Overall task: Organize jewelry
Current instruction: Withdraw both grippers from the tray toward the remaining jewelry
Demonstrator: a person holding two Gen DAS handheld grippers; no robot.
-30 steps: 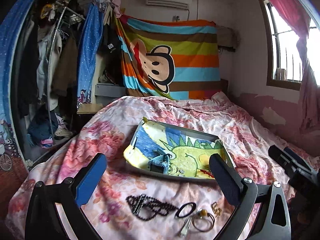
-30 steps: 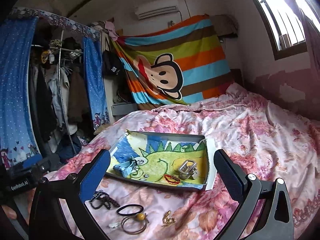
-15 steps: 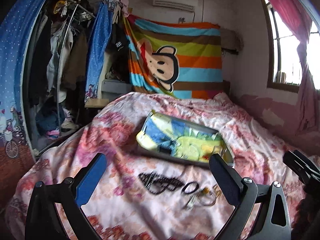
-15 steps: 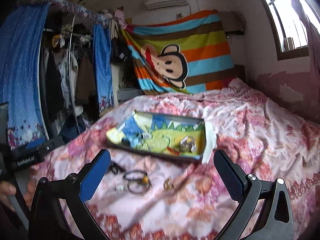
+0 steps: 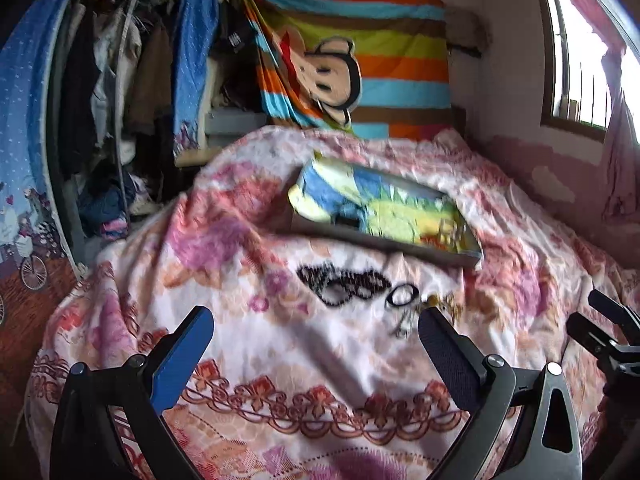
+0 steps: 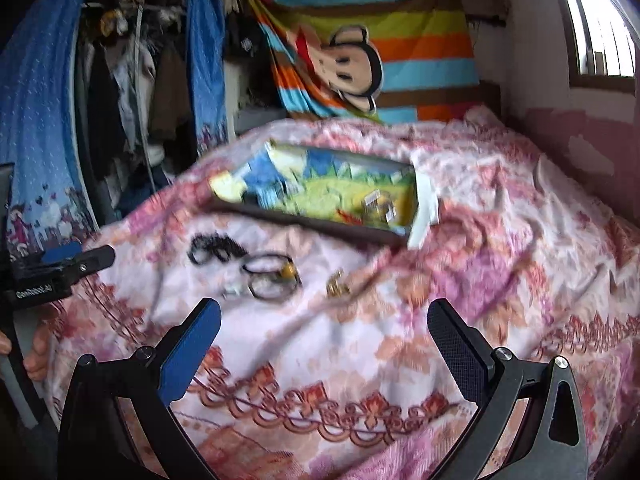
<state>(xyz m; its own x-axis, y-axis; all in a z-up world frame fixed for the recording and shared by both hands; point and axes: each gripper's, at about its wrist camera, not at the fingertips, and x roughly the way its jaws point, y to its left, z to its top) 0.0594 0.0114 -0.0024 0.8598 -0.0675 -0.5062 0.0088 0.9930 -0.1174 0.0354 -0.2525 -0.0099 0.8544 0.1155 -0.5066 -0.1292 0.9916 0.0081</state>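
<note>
Bedspread (image 6: 360,360) holds jewelry (image 6: 264,276) beyond the wide-spread right gripper (image 6: 324,332).

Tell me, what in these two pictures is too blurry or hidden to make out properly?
- Left view: motion blur smears the black necklace into a dark smudge; no beads show.
- Left view: the left gripper's right-hand finger covers part of the small pieces beside the black ring.
- Right view: blur hides what the gold piece is.
- Both views: items inside the tray are smeared, and its near wall hides some.
</note>
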